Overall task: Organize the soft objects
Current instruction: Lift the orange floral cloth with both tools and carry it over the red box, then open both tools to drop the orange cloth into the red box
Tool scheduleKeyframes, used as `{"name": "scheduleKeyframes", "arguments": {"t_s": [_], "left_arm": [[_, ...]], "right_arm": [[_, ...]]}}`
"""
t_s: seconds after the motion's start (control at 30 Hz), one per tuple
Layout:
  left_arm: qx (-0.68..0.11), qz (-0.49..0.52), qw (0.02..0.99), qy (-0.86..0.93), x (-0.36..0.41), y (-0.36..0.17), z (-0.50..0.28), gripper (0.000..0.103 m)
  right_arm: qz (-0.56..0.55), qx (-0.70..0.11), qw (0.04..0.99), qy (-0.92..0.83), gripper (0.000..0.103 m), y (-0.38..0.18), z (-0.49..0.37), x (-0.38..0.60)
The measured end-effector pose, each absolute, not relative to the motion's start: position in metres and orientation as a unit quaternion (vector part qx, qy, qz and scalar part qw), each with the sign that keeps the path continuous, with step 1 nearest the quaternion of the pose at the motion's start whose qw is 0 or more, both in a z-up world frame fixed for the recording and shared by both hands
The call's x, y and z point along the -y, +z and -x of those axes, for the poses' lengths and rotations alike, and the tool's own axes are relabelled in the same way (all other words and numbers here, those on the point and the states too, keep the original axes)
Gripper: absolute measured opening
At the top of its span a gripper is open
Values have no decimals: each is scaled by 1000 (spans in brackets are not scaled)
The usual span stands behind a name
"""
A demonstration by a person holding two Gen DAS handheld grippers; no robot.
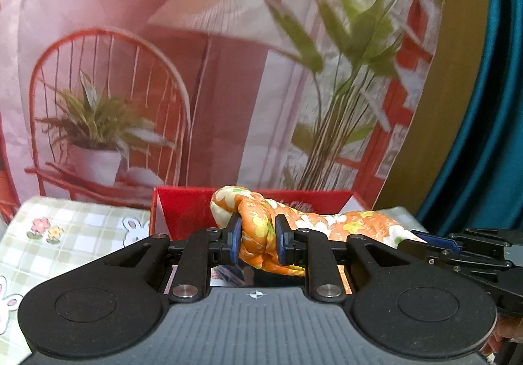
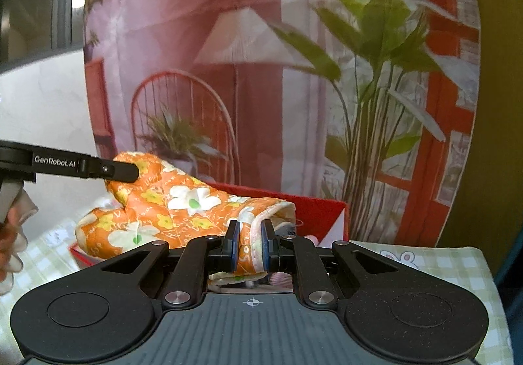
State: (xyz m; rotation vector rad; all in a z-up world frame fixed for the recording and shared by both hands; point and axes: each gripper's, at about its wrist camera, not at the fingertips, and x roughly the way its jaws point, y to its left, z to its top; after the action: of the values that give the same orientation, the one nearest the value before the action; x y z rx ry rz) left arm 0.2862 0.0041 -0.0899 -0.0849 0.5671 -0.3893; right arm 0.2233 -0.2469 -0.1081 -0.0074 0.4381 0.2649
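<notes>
An orange oven mitt [image 1: 258,234] with white and yellow flowers hangs stretched between both grippers, above a red box [image 1: 186,211]. My left gripper [image 1: 258,242] is shut on the mitt's bunched fingertip end. In the right wrist view the same mitt [image 2: 170,205] runs leftward from my right gripper [image 2: 250,245], which is shut on its white-trimmed cuff edge. The left gripper's black arm [image 2: 98,169] reaches in from the left onto the mitt's far end. The red box [image 2: 323,211] shows behind and under the mitt. Its inside is mostly hidden.
A green-and-white checked cloth [image 1: 75,234] with flower and rabbit prints covers the table around the box. A printed backdrop [image 1: 163,71] of a chair, lamp and plants hangs close behind. A person's hand [image 2: 9,244] shows at the left edge.
</notes>
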Motion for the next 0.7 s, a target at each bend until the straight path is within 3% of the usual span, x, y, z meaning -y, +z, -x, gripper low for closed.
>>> {"name": "scheduleKeyframes", "arguments": {"t_s": [0.7], "left_arm": [[-383,-49,902,-195,9,-148,-325,22]], "right_arm": [[-6,-412,902,127,12,-172,-297,229]]}}
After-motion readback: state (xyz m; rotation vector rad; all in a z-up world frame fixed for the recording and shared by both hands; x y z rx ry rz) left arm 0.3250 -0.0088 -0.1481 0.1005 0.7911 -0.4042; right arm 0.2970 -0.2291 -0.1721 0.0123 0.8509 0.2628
